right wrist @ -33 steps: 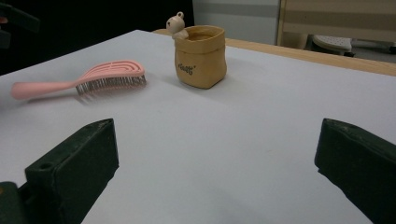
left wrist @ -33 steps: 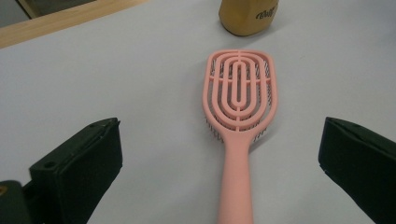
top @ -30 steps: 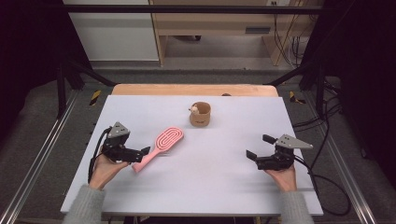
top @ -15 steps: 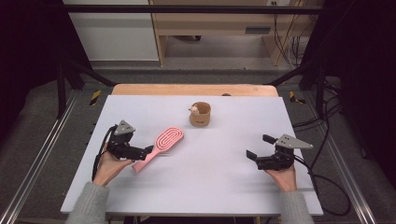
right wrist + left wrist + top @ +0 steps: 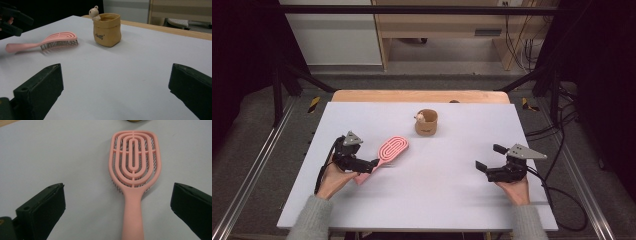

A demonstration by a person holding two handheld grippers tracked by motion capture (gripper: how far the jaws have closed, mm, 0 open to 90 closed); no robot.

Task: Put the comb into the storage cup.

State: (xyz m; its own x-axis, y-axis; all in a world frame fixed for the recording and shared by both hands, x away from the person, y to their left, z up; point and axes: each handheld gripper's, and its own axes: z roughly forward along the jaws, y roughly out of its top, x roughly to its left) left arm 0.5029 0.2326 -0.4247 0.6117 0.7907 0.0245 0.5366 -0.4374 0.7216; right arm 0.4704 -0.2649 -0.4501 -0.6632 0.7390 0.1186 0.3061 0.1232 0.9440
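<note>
Left gripper (image 5: 373,163) low over the near-left of the white table (image 5: 452,200), jaws spread wide to either side of the pink hairbrush's (image 5: 387,152) handle and gripping nothing yet; judged from this, lined up along the handle so as to close on its narrow part rather than on the broad head. In the left gripper view, hairbrush (image 5: 133,180) lying flat, bristles down against the table, slotted oval back turned up, handle running toward the camera between the two black jaws; handle closer to the middle than to either jaw, neither jaw touching it. Head of the brush pointing far and a little right, toward the small tan pot (image 5: 426,123); well apart from it.

Right gripper (image 5: 487,167) resting at the near-right, also spread open and holding nothing; probably parked there out of the way, with bare table between its jaws in the right gripper view. From that side, hairbrush (image 5: 50,42) seen edge-on with dark bristles beneath; handle end looking slightly lifted, though too blurred to be sure.

Pot (image 5: 108,29) shaped like a soft paper sack, upright near the far middle of the table, mouth open; small pale animal figure (image 5: 94,12) perched at its rim on the left; inside not visible enough to say whether anything else sits in it.
</note>
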